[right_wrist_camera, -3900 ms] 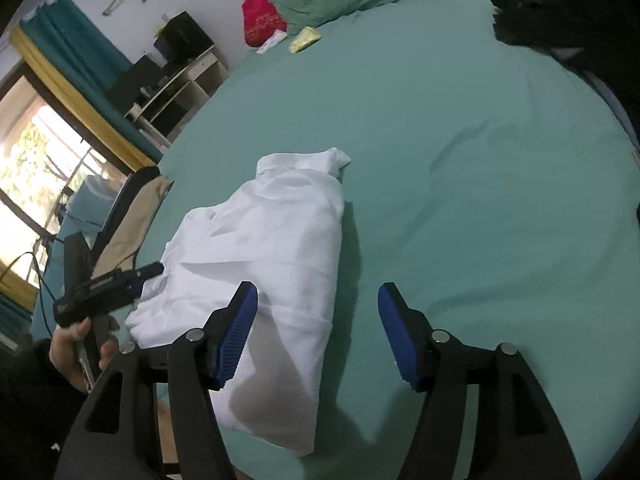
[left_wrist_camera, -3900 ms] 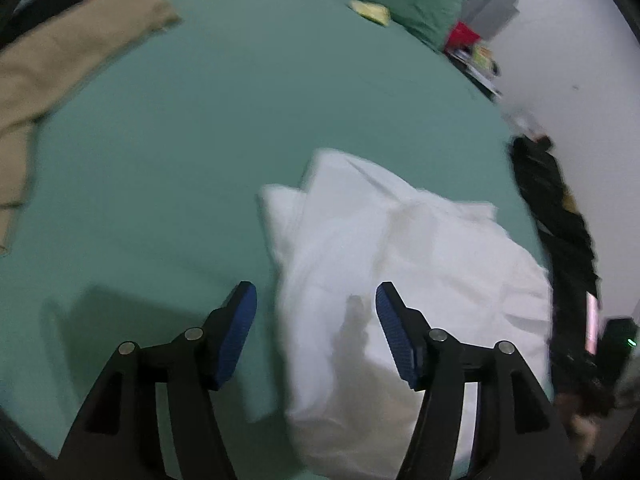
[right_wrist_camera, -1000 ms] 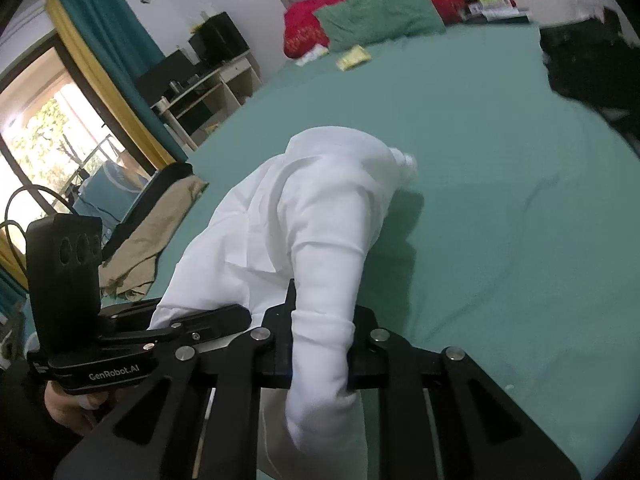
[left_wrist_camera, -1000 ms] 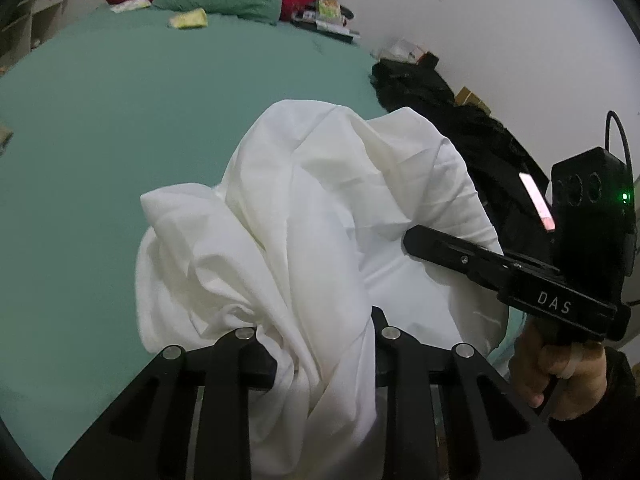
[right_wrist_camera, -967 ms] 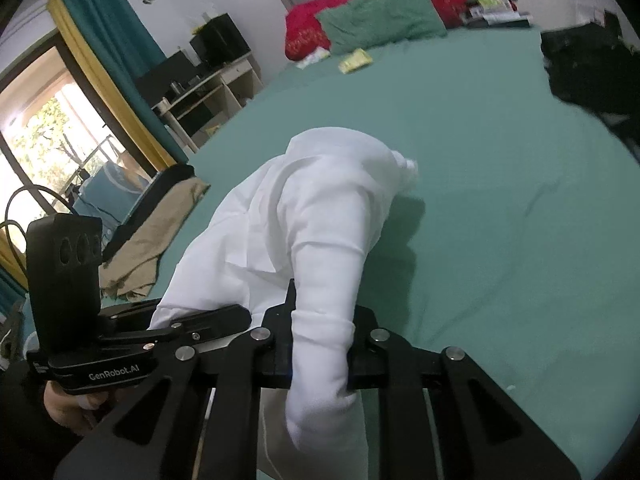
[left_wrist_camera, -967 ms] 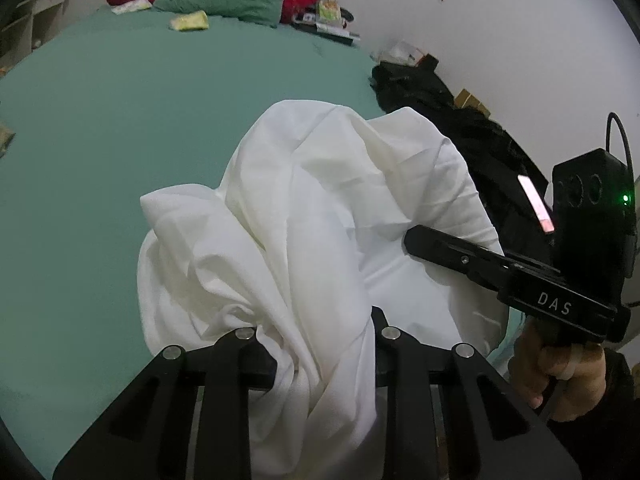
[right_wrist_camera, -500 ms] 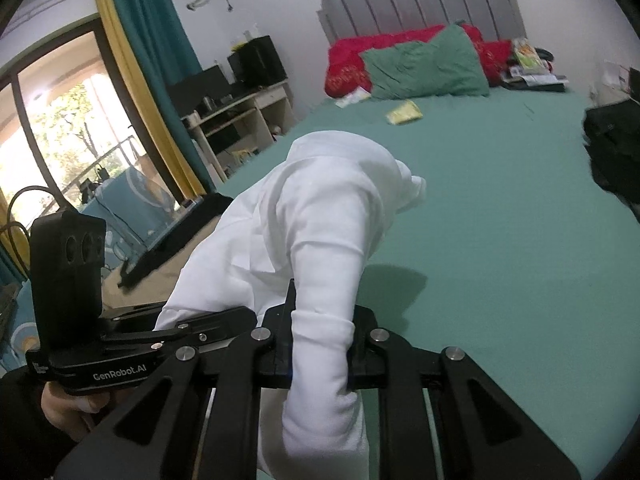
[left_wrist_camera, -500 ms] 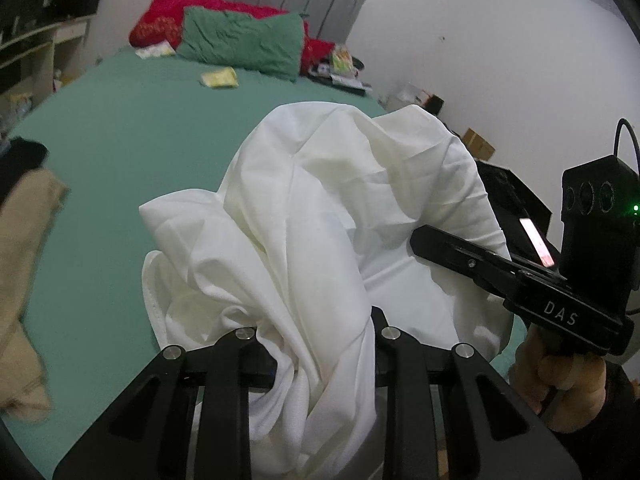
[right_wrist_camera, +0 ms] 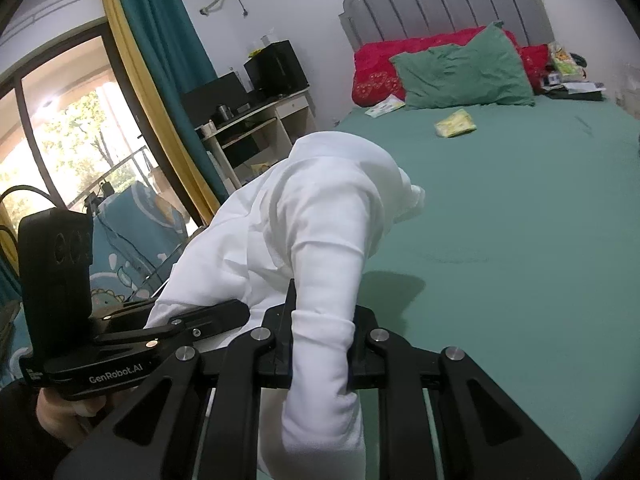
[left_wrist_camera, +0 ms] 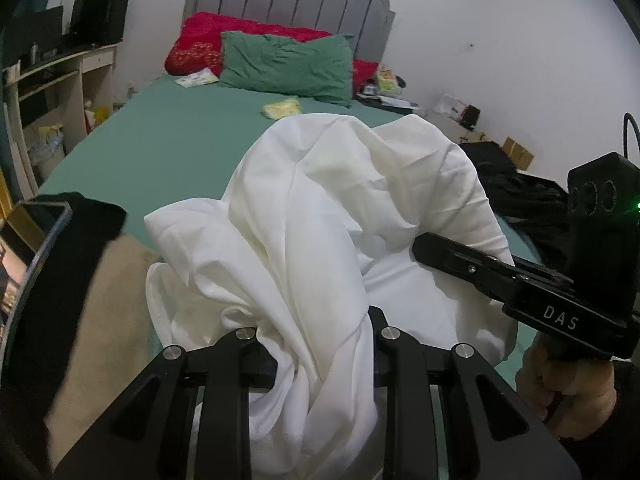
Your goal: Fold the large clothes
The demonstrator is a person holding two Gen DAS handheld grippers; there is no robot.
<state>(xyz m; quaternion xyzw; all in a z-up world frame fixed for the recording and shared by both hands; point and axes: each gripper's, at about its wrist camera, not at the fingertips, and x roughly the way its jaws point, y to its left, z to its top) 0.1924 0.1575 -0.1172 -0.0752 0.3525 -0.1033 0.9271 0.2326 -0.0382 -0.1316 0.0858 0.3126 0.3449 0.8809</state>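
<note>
A bunched white garment (left_wrist_camera: 320, 216) hangs lifted above the green bed (left_wrist_camera: 172, 148). My left gripper (left_wrist_camera: 324, 364) is shut on a thick fold of it, and its pads are buried in the cloth. In the right wrist view the same white garment (right_wrist_camera: 304, 224) drapes forward from my right gripper (right_wrist_camera: 320, 352), which is shut on a rolled fold. Each view shows the other hand-held gripper beside the cloth: the right one (left_wrist_camera: 520, 292) at the right of the left wrist view, the left one (right_wrist_camera: 132, 352) at the lower left of the right wrist view.
A green pillow (left_wrist_camera: 286, 66) and red pillows (left_wrist_camera: 196, 50) lie by the grey headboard (right_wrist_camera: 440, 4), with small yellow packets (right_wrist_camera: 456, 123) on the sheet. A beige garment (left_wrist_camera: 100, 320) lies at lower left, dark clothes (left_wrist_camera: 516, 192) at right. A desk (right_wrist_camera: 256, 124) and curtains (right_wrist_camera: 160, 80) stand left.
Both grippers have risen and tilted up with the garment held; the headboard, pillows, desk and window have come into view. The grips have not changed.
</note>
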